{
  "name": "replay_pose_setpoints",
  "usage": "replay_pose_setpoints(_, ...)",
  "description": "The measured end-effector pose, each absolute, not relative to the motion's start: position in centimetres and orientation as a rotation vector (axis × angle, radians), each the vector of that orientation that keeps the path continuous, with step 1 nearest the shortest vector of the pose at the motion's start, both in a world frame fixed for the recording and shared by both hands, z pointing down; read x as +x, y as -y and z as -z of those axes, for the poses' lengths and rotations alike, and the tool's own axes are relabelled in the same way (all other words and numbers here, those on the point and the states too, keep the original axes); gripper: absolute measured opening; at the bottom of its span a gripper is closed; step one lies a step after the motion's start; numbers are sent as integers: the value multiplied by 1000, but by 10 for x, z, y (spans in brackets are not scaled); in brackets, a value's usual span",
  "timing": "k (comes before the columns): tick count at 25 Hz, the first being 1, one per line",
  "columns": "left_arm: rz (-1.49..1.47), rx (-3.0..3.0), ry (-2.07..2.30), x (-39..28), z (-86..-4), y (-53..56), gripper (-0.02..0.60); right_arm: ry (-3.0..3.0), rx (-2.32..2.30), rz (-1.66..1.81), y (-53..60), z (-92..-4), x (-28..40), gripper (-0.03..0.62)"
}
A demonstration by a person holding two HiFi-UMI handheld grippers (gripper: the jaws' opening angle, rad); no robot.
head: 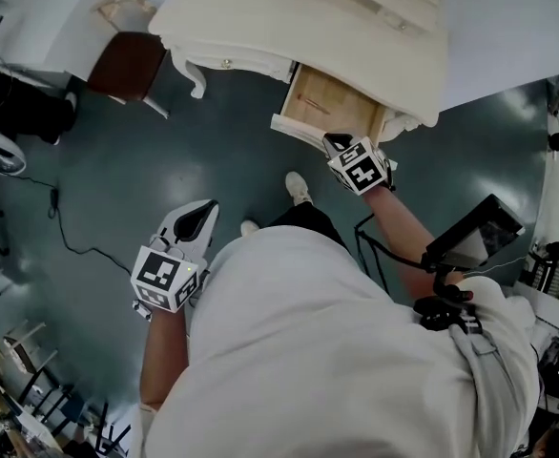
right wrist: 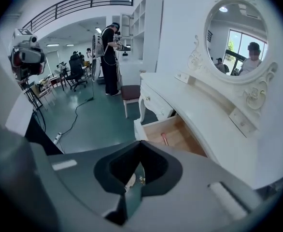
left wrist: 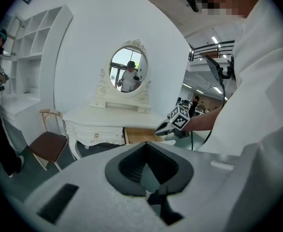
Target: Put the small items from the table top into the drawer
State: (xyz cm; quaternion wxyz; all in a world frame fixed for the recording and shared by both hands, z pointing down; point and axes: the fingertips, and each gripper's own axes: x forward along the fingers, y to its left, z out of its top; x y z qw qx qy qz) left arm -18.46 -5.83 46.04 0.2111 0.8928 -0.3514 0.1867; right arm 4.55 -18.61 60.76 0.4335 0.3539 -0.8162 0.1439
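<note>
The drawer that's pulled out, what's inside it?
One small pinkish stick-shaped item lies on the wooden bottom of the drawer. The drawer's back part is covered by the table top, so anything there cannot be seen.

No legible text or numbers

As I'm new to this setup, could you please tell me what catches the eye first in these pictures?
An ornate white dressing table with an oval mirror fills the top of the head view, its wooden drawer pulled open. The right gripper hovers shut by that drawer, in which a small pink item lies.
</note>
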Motion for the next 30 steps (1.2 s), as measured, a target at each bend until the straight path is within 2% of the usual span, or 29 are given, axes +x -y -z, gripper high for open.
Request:
replay_pose_setpoints(11,-505,2550,860,-202,-470,3,2,2153,821,-375,71,-570,-30,2)
replay_pose_setpoints(30,-489,2554,863,-227,-480,-31,2,2226,726,-312,19,-562,-85,0)
